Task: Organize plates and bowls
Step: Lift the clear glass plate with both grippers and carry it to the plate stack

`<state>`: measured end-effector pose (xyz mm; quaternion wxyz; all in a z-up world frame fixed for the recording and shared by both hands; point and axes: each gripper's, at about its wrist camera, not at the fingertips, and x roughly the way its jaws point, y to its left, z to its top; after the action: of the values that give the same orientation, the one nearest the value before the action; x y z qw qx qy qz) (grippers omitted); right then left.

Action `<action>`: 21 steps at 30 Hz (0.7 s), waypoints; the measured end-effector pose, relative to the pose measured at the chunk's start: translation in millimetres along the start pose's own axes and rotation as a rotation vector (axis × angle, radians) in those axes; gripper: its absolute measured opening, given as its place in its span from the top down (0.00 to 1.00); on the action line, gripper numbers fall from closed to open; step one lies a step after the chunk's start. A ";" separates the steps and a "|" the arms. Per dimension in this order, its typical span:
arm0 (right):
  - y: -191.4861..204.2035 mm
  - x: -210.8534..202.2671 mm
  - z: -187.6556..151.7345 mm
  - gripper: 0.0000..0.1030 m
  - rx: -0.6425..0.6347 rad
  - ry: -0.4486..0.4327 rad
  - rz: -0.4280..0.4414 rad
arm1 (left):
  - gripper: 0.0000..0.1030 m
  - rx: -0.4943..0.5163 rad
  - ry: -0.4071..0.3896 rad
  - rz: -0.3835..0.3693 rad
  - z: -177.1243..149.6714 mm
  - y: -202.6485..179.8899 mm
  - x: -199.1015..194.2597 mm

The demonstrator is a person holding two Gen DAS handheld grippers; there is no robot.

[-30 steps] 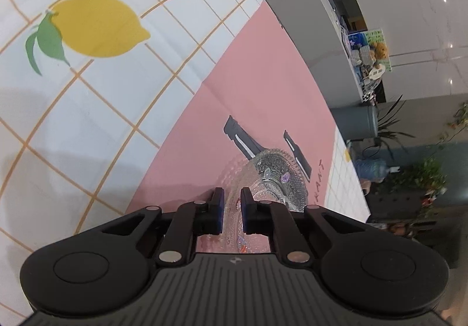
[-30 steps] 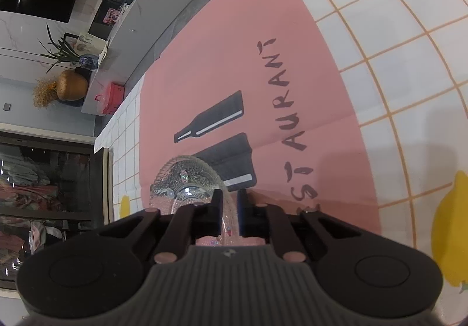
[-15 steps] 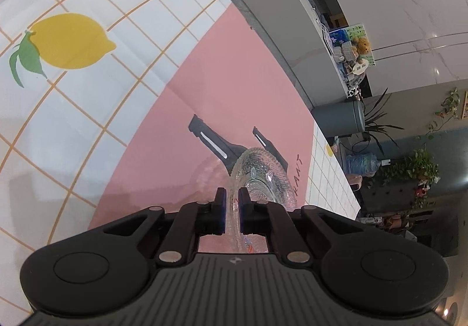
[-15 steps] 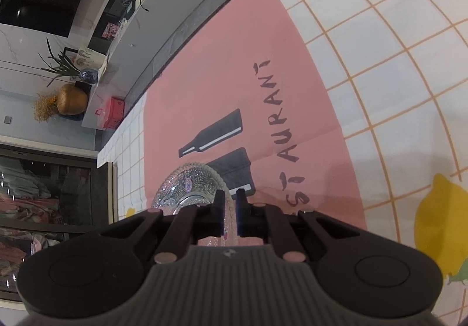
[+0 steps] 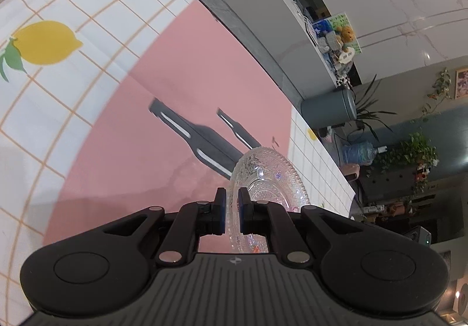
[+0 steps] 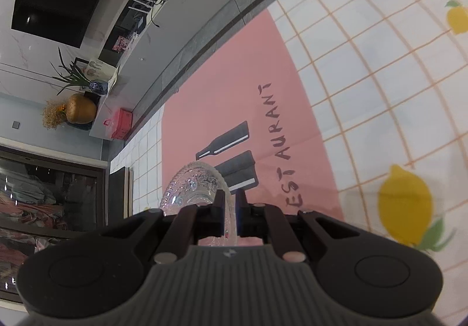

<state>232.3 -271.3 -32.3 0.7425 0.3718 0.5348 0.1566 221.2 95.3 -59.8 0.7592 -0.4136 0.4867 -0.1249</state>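
Note:
My left gripper (image 5: pixel 231 200) is shut on the rim of a clear patterned glass plate (image 5: pixel 269 176), held on edge above the pink mat (image 5: pixel 140 156). My right gripper (image 6: pixel 230 202) is shut on the rim of another clear patterned glass plate (image 6: pixel 193 185), also held on edge above the mat (image 6: pixel 234 86). Each plate sticks out forward past the fingertips. The lower part of each plate is hidden behind the gripper body.
The pink mat shows black bottle shapes (image 5: pixel 204 141) and dark lettering (image 6: pixel 280 138). It lies on a white checked tablecloth with lemons (image 5: pixel 44 42). A grey counter edge (image 5: pixel 248 30) runs behind the table. Room furniture and plants stand beyond.
Both grippers have lifted and drawn back from the mat with their plates still held. More of the tablecloth and room shows in each view.

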 end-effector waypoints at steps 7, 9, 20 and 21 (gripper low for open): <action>-18.5 -25.1 -14.0 0.95 0.028 -0.006 -0.045 | 0.92 0.042 0.053 0.022 -20.5 -18.3 12.2; -23.0 -30.9 -17.6 0.95 0.032 -0.010 -0.056 | 0.92 0.053 0.064 0.035 -25.9 -22.3 16.6; -61.5 -48.1 -32.8 0.95 0.080 0.019 -0.083 | 0.92 0.109 0.114 0.066 -54.2 -40.8 27.4; -64.6 -49.5 -33.6 0.95 0.084 0.021 -0.083 | 0.92 0.114 0.121 0.073 -56.7 -41.2 29.3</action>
<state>172.3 -333.1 -50.4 0.7265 0.3784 0.5636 0.1069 196.7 23.4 -58.0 0.7549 -0.3433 0.5384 -0.1495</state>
